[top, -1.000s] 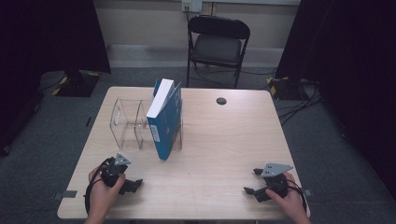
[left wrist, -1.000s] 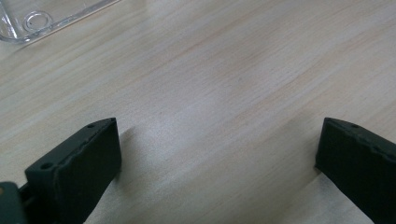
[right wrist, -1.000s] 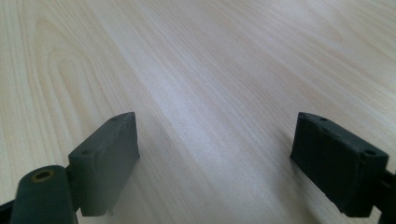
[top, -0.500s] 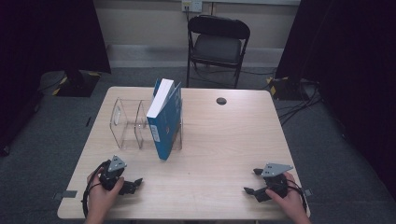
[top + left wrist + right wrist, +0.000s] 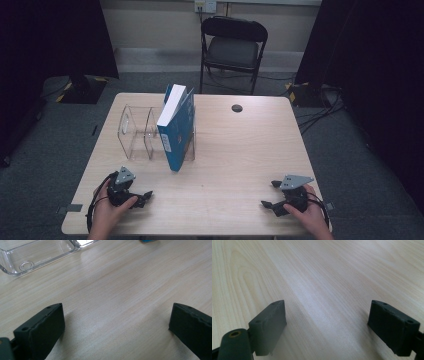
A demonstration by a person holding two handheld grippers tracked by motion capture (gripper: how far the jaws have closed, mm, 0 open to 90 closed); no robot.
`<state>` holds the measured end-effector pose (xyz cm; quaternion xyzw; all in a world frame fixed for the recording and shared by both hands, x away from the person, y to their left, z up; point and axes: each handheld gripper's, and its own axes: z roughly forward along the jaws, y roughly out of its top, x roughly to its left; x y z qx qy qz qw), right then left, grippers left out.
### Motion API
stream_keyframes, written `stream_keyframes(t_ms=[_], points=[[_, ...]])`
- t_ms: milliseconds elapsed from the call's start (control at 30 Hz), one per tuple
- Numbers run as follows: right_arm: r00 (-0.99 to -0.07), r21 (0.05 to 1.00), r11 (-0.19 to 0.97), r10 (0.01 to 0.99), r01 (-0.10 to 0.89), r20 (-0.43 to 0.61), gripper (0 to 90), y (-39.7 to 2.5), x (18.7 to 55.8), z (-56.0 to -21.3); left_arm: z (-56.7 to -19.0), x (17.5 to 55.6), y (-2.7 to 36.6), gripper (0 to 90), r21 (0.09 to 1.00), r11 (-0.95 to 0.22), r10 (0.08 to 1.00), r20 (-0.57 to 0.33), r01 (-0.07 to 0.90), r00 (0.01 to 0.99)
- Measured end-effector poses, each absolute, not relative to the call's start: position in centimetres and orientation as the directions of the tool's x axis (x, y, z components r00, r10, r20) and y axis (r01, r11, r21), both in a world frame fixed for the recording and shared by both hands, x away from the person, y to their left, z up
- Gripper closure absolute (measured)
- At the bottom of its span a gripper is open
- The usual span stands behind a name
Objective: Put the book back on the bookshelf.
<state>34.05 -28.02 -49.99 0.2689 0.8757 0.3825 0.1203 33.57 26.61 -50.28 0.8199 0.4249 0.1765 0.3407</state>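
A blue book (image 5: 177, 127) stands upright, leaning in a clear acrylic rack (image 5: 136, 132) on the left half of the wooden table (image 5: 235, 150). My left gripper (image 5: 145, 198) rests on the table near the front left edge, open, with nothing between its fingers. In the left gripper view its jaws stand wide apart (image 5: 116, 322) over bare wood, with the rack's base (image 5: 32, 257) and a corner of the book (image 5: 147, 241) ahead. My right gripper (image 5: 270, 194) sits near the front right edge, open and empty. In the right gripper view (image 5: 327, 320) bare wood lies between its jaws.
A black folding chair (image 5: 232, 47) stands behind the table's far edge. A small black round grommet (image 5: 237, 108) sits in the tabletop at the back. Bare wood spans the table's middle and right. Dark curtains and cables surround the table on the carpet.
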Motion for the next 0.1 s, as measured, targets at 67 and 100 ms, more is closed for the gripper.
stream_keyframes(t_ms=[67,100], points=[[-0.827,0.735,0.563,0.563,0.379,-0.005,13.8,-28.03,34.05,-49.99,-50.28,33.57,26.61,0.0,0.709,-0.407,0.817,0.0,0.576,0.577],[-0.826,0.735,0.563,0.563,0.379,-0.005,13.9,-28.02,34.05,-49.99,-50.27,33.57,26.61,0.0,0.708,-0.407,0.817,0.0,0.576,0.577]])
